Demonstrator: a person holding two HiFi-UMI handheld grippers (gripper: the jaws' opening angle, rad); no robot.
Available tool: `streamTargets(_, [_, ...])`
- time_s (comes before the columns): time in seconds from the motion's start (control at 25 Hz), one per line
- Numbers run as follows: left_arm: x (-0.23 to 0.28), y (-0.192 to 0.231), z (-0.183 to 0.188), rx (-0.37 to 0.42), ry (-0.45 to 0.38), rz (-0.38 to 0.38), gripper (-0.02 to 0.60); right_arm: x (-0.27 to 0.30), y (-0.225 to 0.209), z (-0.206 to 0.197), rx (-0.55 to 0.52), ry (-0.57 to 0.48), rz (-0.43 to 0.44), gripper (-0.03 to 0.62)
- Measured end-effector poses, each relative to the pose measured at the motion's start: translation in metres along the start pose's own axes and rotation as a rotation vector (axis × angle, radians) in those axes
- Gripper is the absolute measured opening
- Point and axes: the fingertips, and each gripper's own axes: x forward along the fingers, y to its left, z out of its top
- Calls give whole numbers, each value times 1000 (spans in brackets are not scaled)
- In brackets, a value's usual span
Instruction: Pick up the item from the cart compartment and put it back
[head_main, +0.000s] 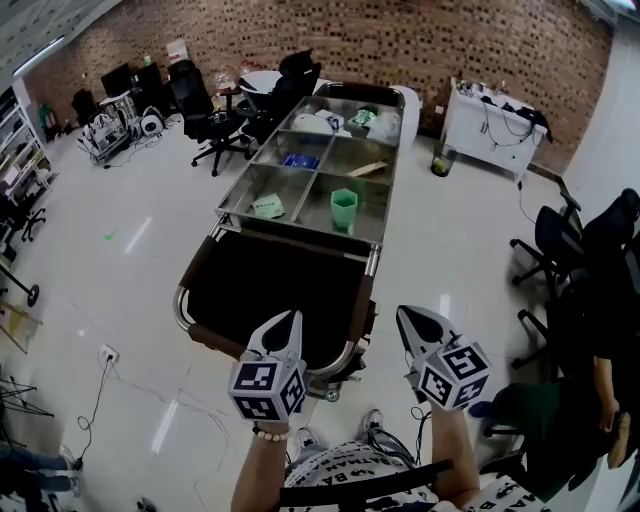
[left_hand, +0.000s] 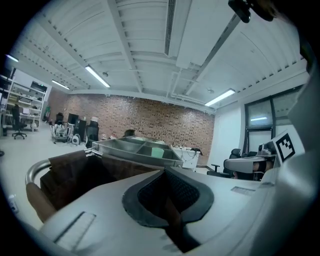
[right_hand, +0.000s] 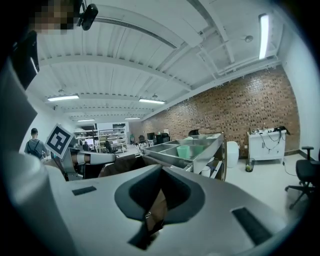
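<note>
A metal cart (head_main: 386, 190) with several open compartments stands ahead of me, past its dark brown lower tray (head_main: 270, 285). The near right compartment holds a green cup (head_main: 344, 210), which also shows in the right gripper view (right_hand: 183, 151). A pale green item (head_main: 267, 207) lies in the near left one, and a blue item (head_main: 300, 160) and a wooden piece (head_main: 368, 168) lie further back. My left gripper (head_main: 290, 320) is shut and empty above the tray's near rim. My right gripper (head_main: 408, 318), just off the tray's right corner, is shut and empty too. Both point level at the cart.
Black office chairs (head_main: 215, 120) stand beyond the cart at the left, and more chairs (head_main: 565, 240) at the right. A white table (head_main: 490, 120) stands against the brick wall. A floor socket with a cable (head_main: 107, 354) lies to my left.
</note>
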Motion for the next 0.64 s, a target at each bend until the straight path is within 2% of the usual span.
streamTargets(0.64, [-2, 3, 7, 1, -13, 1, 2, 6, 8, 7, -24, -3, 24, 5])
